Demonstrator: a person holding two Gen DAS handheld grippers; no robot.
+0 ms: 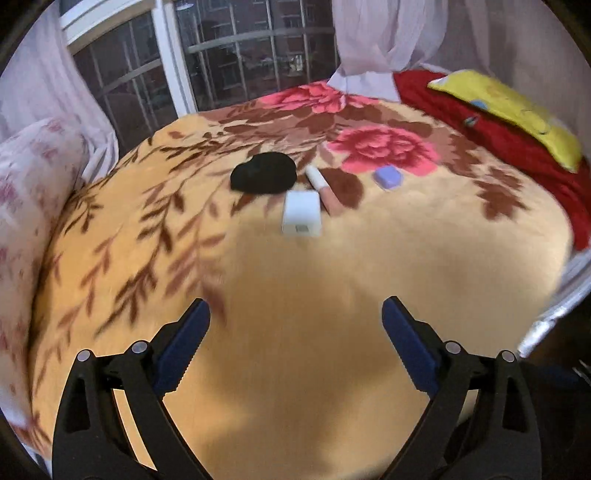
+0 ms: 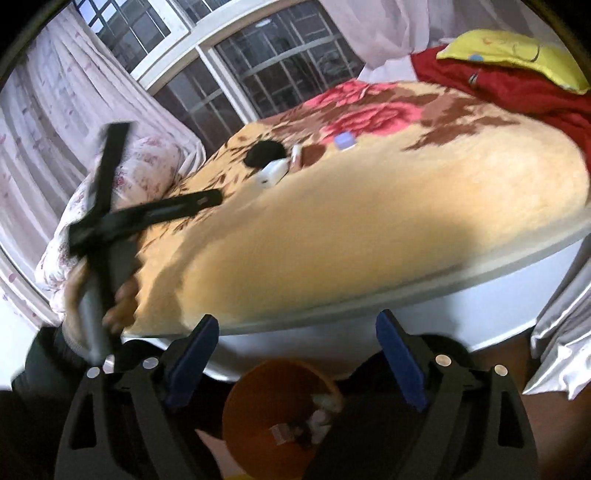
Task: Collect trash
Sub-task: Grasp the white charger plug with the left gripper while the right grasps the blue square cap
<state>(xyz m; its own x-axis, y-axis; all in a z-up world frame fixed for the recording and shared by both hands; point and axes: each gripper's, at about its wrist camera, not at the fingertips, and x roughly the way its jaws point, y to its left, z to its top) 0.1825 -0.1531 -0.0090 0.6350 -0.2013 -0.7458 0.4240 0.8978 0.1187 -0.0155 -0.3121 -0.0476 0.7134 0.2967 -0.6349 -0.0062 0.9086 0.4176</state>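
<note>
Left gripper (image 1: 295, 314): jaws spread wide, nothing between the blue pads, held above the plain tan part of the blanket (image 1: 295, 288). Right gripper (image 2: 297, 328): jaws likewise spread wide and empty, positioned off the near edge of the bed, above an orange bin (image 2: 258, 402) on the floor; the bin contains several pale scraps, too blurred to identify.

Task items lie grouped near the middle of the bed. A white box (image 1: 301, 213) is nearest the left gripper, long axis running away from the camera, one short end facing it. Just beside its far right corner lies a tube (image 1: 321, 186), white at the far end and pinkish at the near end, long axis angled from far-left to near-right. A black crumpled item (image 1: 264, 173) sits just beyond the box, to the left. A small lilac block (image 1: 388, 178) lies apart to the right, on the edge of a printed pink flower.

Surface: a soft tan blanket with brown leaf and pink flower print. A floral pillow (image 1: 33, 206) lies at the left edge; a red cover (image 1: 498, 136) with a yellow pillow (image 1: 517, 110) on top lies at the far right. Behind the bed, a barred window (image 1: 229, 62) is flanked by pale curtains (image 1: 388, 33).

Right wrist view: the left gripper appears blurred at left, between that camera and the pillow.
</note>
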